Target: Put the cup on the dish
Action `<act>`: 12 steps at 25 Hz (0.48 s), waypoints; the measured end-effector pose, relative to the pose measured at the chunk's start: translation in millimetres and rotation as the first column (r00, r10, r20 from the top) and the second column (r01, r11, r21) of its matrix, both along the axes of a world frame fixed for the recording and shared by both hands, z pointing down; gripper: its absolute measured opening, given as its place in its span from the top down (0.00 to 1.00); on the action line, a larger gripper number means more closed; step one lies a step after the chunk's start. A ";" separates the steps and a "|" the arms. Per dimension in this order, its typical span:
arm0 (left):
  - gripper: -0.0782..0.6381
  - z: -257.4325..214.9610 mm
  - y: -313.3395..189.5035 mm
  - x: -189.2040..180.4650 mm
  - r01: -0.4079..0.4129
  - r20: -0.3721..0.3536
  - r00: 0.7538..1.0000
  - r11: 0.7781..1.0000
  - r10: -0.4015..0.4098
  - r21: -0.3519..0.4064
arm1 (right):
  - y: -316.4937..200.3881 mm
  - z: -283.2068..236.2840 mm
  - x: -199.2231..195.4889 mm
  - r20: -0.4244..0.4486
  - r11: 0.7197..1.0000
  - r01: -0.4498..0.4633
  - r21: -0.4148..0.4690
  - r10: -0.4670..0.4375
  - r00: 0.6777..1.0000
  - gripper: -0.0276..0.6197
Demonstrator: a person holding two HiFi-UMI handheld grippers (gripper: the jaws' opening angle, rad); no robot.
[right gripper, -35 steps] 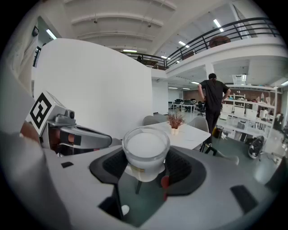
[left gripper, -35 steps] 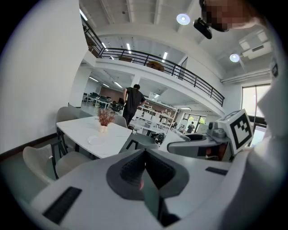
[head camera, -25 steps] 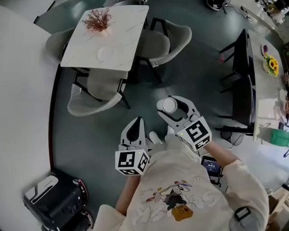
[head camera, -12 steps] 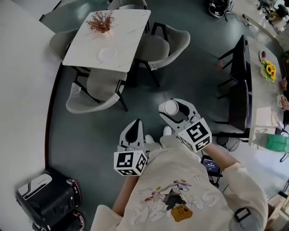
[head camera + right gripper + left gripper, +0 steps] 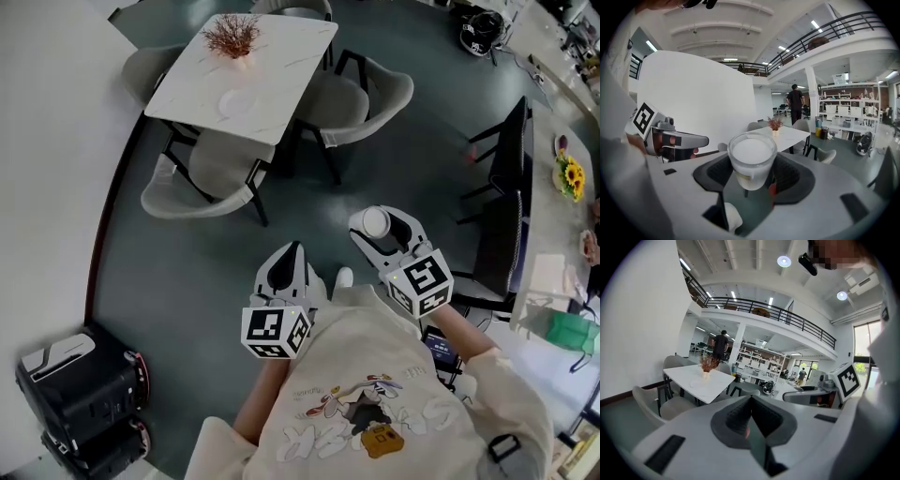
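A small clear cup (image 5: 751,159) with white contents sits upright between the jaws of my right gripper (image 5: 752,176), which is shut on it; from the head view the cup (image 5: 376,222) shows as a white disc at the tip of the right gripper (image 5: 382,232). My left gripper (image 5: 284,270) is held beside it, jaws shut together with nothing between them (image 5: 750,416). A white dish (image 5: 236,100) lies on the white marble table (image 5: 281,84) ahead, well away from both grippers. The table (image 5: 790,136) also shows beyond the cup in the right gripper view.
A pot of reddish dried twigs (image 5: 232,36) stands at the table's far end. Grey chairs (image 5: 208,178) surround the table. A black desk (image 5: 502,197) stands to the right, a black case (image 5: 75,384) at lower left. A curved white wall (image 5: 56,141) runs on the left.
The view has shifted as the person walks toward the table; both grippers keep their places, with the cup still held in the right one.
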State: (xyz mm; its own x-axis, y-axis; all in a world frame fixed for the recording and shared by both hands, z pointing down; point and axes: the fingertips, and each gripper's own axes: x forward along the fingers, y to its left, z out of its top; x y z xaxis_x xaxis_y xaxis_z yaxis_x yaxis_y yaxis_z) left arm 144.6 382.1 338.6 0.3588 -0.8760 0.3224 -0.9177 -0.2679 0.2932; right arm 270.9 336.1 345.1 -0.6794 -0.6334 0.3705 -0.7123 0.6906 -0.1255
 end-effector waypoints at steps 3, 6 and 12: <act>0.89 5.0 2.4 -6.0 0.031 -0.011 0.999 0.999 -0.032 -0.027 | -2.5 -1.3 -3.0 0.005 1.000 0.020 -0.009 -0.020 1.000 0.55; 0.89 11.6 -5.8 -16.9 0.046 -0.012 0.999 0.998 -0.046 -0.045 | -15.7 1.1 -11.5 0.013 1.000 0.020 -0.023 -0.020 1.000 0.55; 0.89 18.2 -43.8 -36.7 0.039 -0.023 0.999 0.998 -0.040 -0.052 | -47.1 4.2 -34.3 0.002 0.999 0.023 -0.034 -0.023 1.000 0.55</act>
